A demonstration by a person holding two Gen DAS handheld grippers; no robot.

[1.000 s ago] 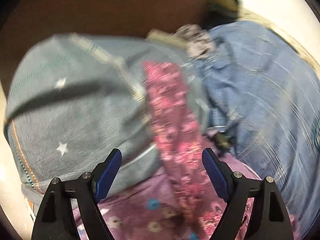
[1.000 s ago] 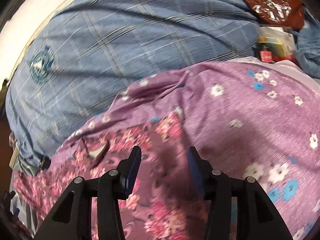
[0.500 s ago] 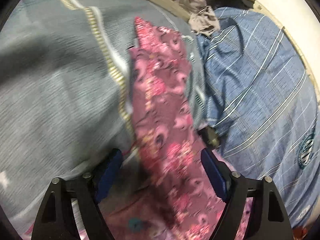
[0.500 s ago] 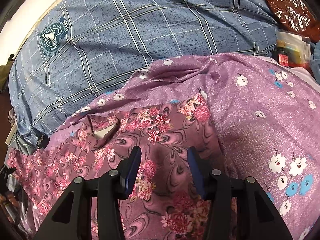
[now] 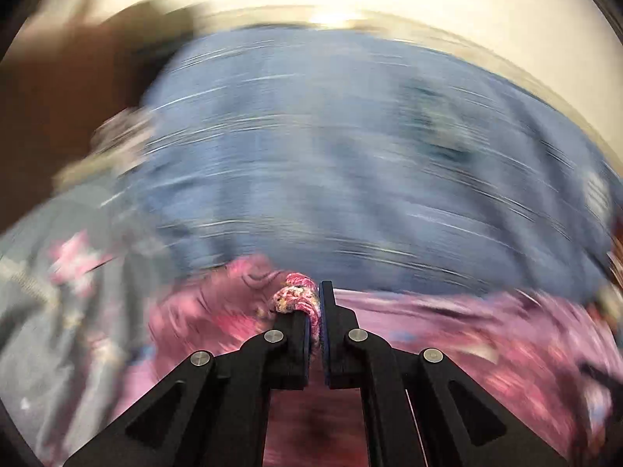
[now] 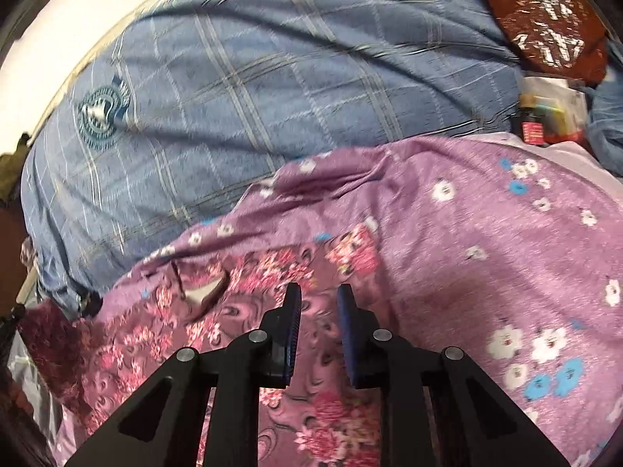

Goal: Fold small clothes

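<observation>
A dark pink floral garment (image 6: 249, 311) lies spread on a purple flowered cloth (image 6: 486, 233). In the blurred left wrist view, my left gripper (image 5: 314, 303) is shut on a bunched bit of this floral garment (image 5: 294, 292), which sticks out past its fingertips. In the right wrist view, my right gripper (image 6: 319, 295) hangs over the garment's middle. Its jaws are closing, with a narrow gap left, and I see no fold pinched between the pads. A small torn or folded-back patch (image 6: 202, 292) shows left of it.
A blue checked sheet (image 6: 272, 78) covers the bed behind the garment. A dark red patterned packet (image 6: 545, 27) and small bottles and boxes (image 6: 545, 116) sit at the far right. A grey garment (image 5: 58, 311) lies to the left in the left wrist view.
My left gripper has shut on the floral garment's strip and swung quickly right, rolling as it went. The right gripper's jaws have narrowed while it stayed over the garment.
</observation>
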